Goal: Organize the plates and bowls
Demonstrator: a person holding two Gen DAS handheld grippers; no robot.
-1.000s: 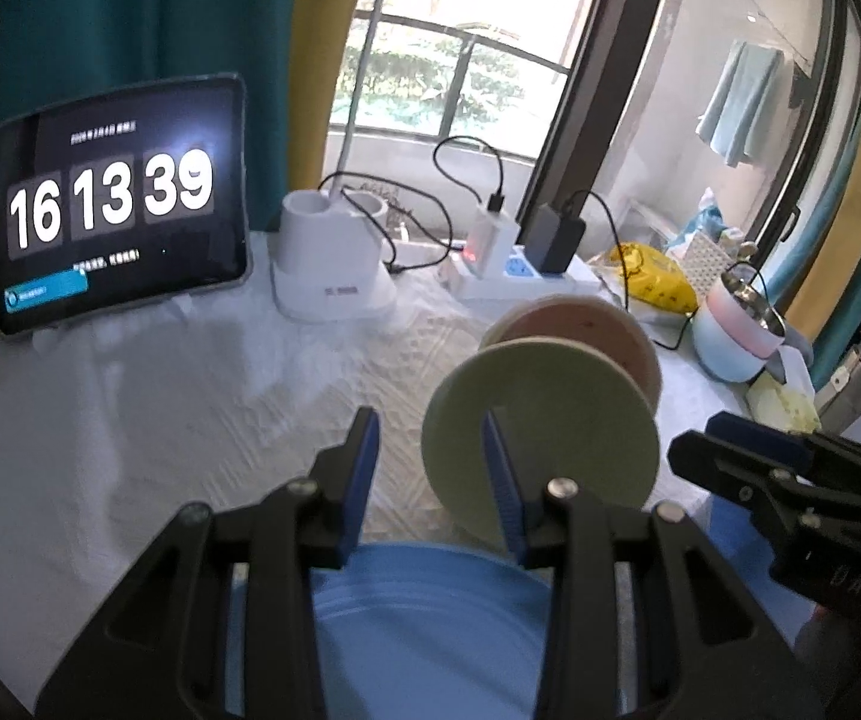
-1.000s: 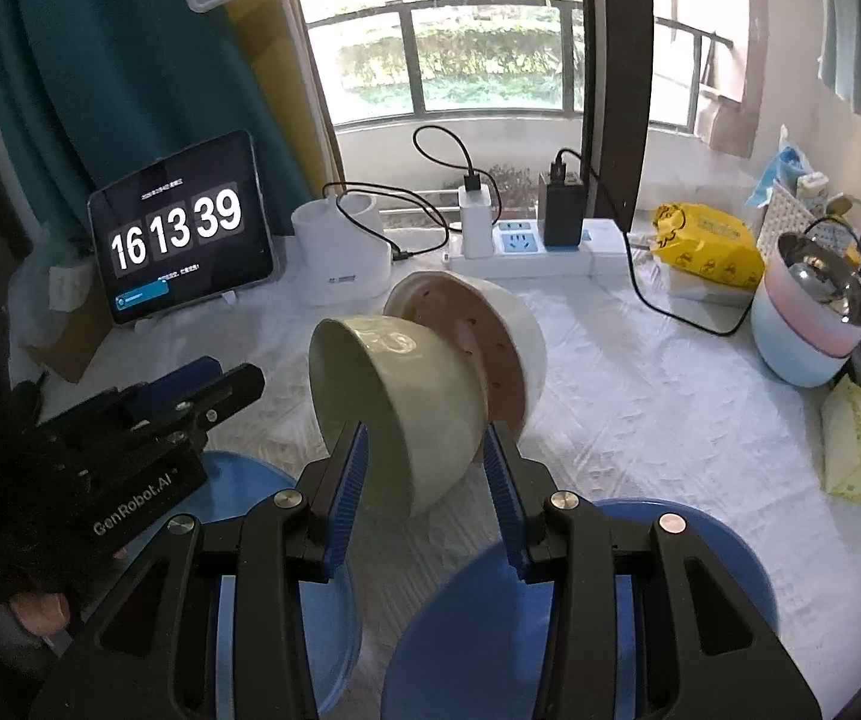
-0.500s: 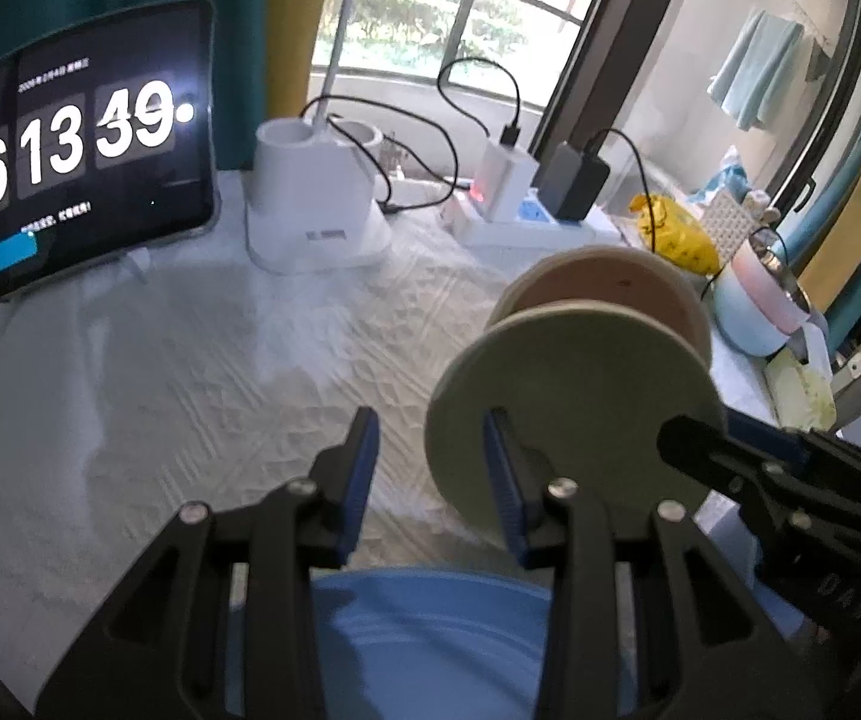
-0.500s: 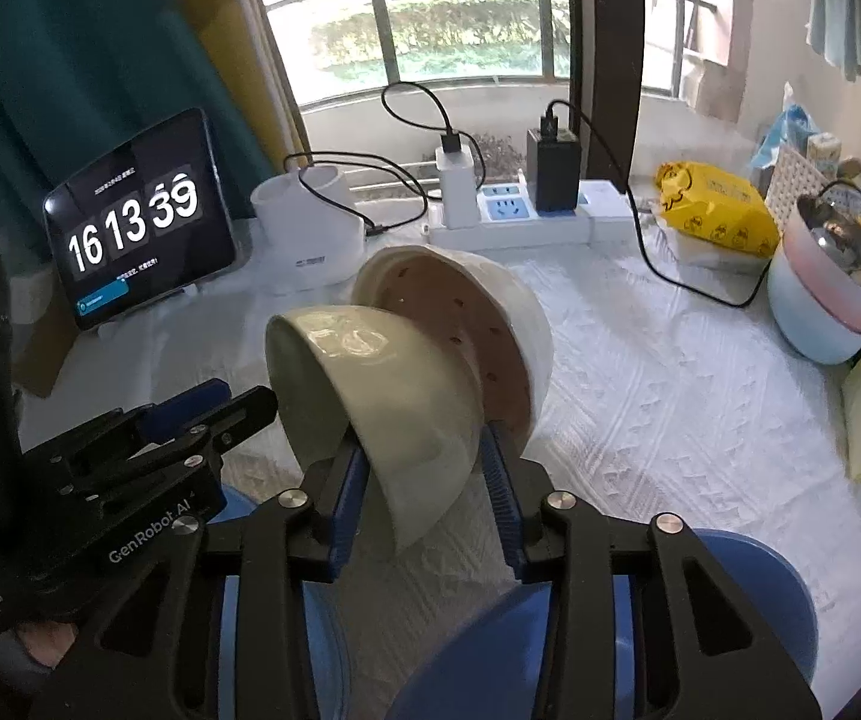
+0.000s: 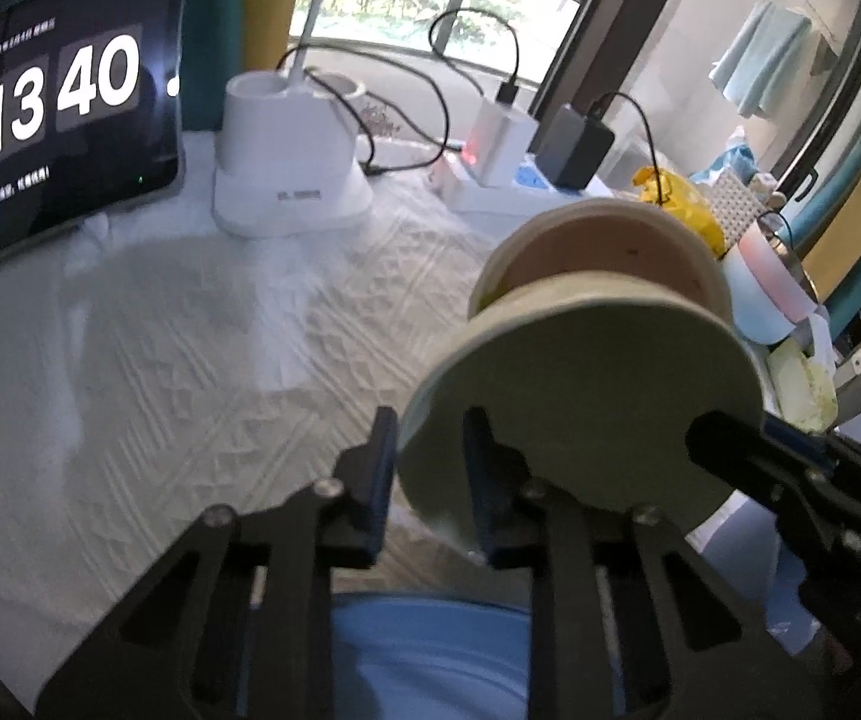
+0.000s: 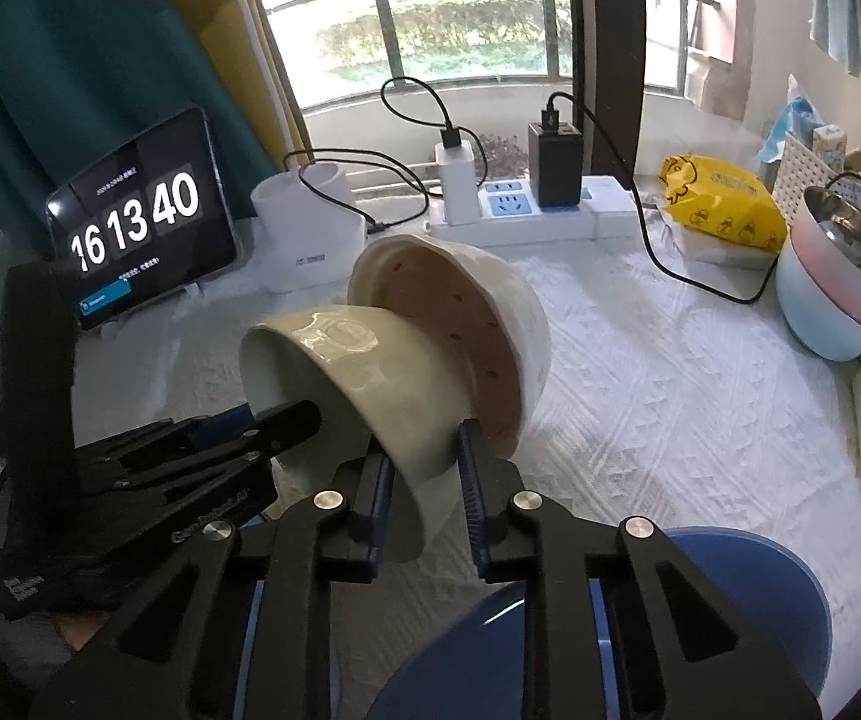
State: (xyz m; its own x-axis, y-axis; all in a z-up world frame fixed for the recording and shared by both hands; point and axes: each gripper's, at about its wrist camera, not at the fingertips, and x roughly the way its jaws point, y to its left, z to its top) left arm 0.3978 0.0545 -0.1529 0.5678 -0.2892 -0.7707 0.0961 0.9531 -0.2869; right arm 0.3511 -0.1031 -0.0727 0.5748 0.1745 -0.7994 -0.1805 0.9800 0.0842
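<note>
Green bowl (image 6: 364, 372) pinched by rim btwn both grippers, left (image 5: 427, 474), right (image 6: 424, 480), nested against pink bowl (image 6: 460, 324).

Pale green bowl (image 6: 364, 384), pink-lined speckled white bowl (image 6: 460, 330), blue plate (image 6: 730, 618)

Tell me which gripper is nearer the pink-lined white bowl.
Right. The right gripper, clamping the green bowl's rim, sits just below the pink-lined white bowl; the left gripper is at the green bowl's far side.

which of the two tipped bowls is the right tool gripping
The pale green bowl, the nearer one; the right tool pinches its rim. The white bowl with the pink inside lies behind it, ungripped.
</note>
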